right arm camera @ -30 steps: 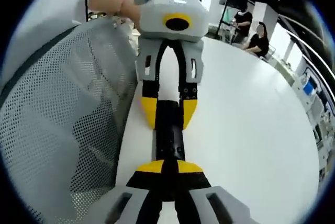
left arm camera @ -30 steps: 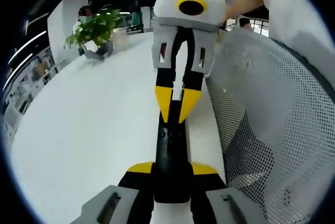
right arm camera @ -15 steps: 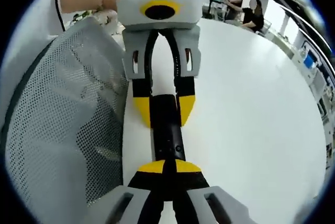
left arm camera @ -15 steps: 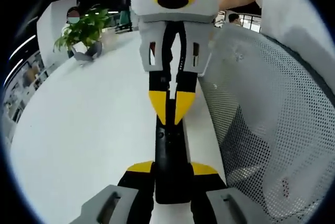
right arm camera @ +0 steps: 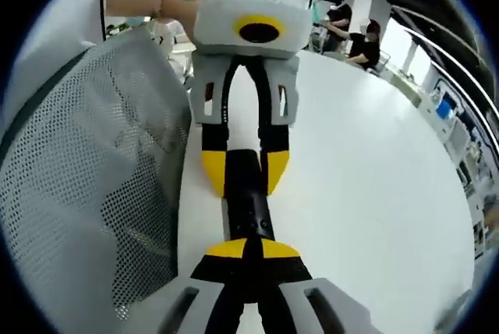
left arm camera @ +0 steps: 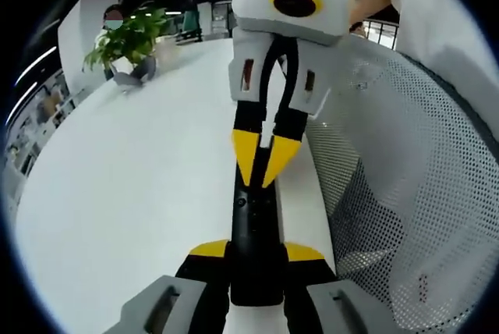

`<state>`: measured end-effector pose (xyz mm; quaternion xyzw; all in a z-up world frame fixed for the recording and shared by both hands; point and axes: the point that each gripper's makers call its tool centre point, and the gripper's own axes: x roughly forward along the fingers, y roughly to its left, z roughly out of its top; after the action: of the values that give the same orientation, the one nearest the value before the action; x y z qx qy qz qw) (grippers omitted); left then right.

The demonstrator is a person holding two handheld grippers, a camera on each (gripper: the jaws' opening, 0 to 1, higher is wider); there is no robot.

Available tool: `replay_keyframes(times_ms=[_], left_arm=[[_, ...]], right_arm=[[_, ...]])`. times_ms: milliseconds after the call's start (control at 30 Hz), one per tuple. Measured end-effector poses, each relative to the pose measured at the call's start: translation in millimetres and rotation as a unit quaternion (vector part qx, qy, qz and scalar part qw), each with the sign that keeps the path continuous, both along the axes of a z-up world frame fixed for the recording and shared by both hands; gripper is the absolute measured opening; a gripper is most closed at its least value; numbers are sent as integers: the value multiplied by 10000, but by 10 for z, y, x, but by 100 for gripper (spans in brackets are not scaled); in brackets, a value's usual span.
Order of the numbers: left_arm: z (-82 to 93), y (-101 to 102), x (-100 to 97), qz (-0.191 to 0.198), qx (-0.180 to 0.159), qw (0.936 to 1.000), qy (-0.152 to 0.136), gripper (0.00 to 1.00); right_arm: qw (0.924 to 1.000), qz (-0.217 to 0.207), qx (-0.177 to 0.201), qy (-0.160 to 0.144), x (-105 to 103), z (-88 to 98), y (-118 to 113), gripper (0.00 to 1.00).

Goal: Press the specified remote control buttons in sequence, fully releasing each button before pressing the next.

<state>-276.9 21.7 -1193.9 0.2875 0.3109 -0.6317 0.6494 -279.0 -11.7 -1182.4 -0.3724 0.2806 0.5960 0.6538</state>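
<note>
A slim black remote (left arm camera: 253,225) lies lengthwise over the white table (left arm camera: 140,178), close to its edge. My left gripper (left arm camera: 256,252) is shut on it, one yellow tip on each long side. My right gripper (left arm camera: 265,164) comes in from the far end, shut, with its joined yellow tips down on the remote's top face near small buttons. In the right gripper view, the right gripper (right arm camera: 245,250) has its tips pressed together over the remote (right arm camera: 248,209), and the left gripper (right arm camera: 244,172) clamps the far part.
A grey mesh chair back (left arm camera: 405,193), (right arm camera: 86,186) stands right beside the table edge. A potted plant (left arm camera: 129,41) sits at the table's far end. People sit at the far side (right arm camera: 360,45). A hand (right arm camera: 156,2) holds the left gripper.
Both views have swayed a little with the hands. The right gripper's shut tips stay on the remote, and the left gripper keeps its hold.
</note>
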Motion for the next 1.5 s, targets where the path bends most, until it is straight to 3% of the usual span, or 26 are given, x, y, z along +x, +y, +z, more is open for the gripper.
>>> replay_keyframes(times_ms=[167, 300, 333, 367, 400, 467, 500, 533, 667, 833, 967, 1067, 1133, 1300, 1500], left_arm=[[-4, 6, 1, 25, -14, 10000, 10, 24], [-4, 4, 2, -1, 18, 10000, 25, 24], [-3, 2, 4, -12, 33, 10000, 23, 24], [-4, 2, 2, -17, 51, 10000, 21, 24], [-4, 1, 3, -19, 55, 10000, 20, 24], [-3, 1, 6, -9, 53, 10000, 21, 24], [-3, 0, 7, -5, 39, 10000, 21, 24], [-3, 2, 8, 0, 37, 10000, 27, 24], [-3, 0, 9, -31, 57, 10000, 23, 24], [-3, -1, 11, -10, 49, 10000, 23, 24], [-4, -3, 15, 22, 55, 10000, 31, 24], [-5, -4, 17, 27, 60, 10000, 32, 24], [-4, -2, 17, 25, 26, 10000, 35, 24], [-6, -3, 17, 0, 26, 10000, 25, 24], [-9, -2, 19, -47, 73, 10000, 20, 24]], right_arm=[[9976, 605, -191, -280, -18, -5, 18, 0], [9885, 1304, -499, -588, -40, -15, 28, 0], [9872, 1376, -588, -551, -41, -18, 28, 0], [9885, 1304, -592, -479, -33, -16, 39, 0], [9933, 973, -611, -155, -31, -19, 34, 0], [9973, 415, -577, 207, 9, -17, 53, 0], [9972, 483, -526, 201, 23, -25, 100, 0], [9970, 295, -674, 236, 28, -10, 73, 0], [9966, 313, -760, 50, 18, -11, 71, 0], [9994, -81, -322, 43, 29, 9, 44, 0], [9991, -81, -235, -333, -10, 19, 50, 0], [9997, -3, -131, -208, -180, -5, 123, 0], [9979, 91, -326, -557, -139, -7, 107, 0], [9987, -97, -350, -361, -126, -20, 133, 0], [9964, 126, -624, -554, -149, -53, 164, 0]])
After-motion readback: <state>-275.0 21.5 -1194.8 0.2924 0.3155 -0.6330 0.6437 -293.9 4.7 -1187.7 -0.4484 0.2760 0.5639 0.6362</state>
